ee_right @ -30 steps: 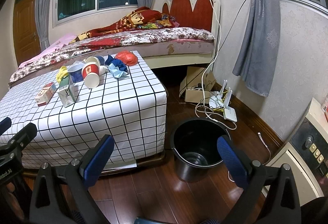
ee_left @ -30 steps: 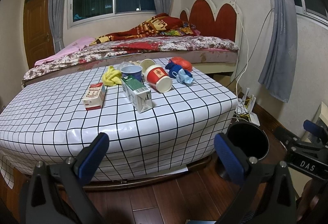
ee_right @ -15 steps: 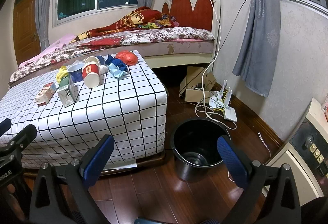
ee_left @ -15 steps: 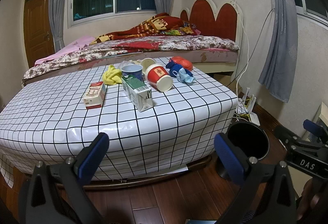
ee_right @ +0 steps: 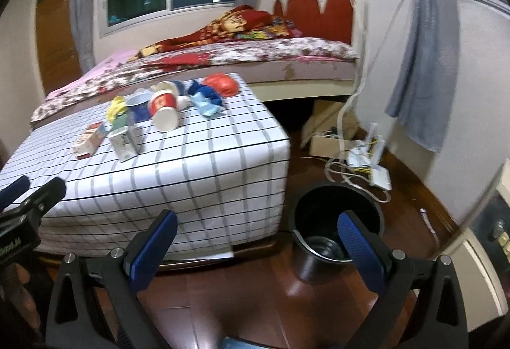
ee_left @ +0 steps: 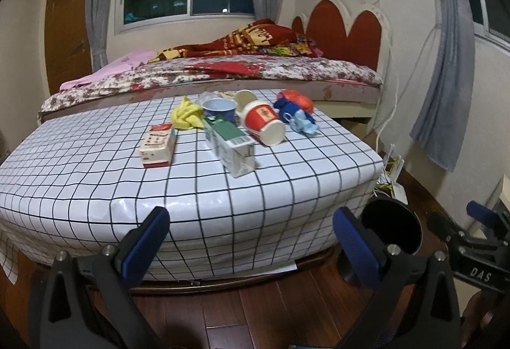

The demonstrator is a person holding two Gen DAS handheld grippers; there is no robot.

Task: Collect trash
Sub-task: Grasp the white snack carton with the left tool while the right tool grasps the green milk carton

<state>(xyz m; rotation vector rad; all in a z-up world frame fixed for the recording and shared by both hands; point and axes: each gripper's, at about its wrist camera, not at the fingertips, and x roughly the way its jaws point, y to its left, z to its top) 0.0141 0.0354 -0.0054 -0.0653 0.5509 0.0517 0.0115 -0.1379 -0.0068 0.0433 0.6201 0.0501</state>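
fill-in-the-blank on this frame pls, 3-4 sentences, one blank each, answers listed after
1. The black bin stands on the ____, beside the checked table.
2. The red paper cup lies on its ____.
3. Both the left gripper and the right gripper are ____ and hold nothing.
4. The crumpled cloth next to the blue cup is ____ in colour.

Answers: floor; side; open; yellow

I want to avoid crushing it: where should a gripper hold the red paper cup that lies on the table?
Grip the red cup across its red wall, near the middle, from above. It lies on its side, open mouth toward the camera, so the rounded sides are free.
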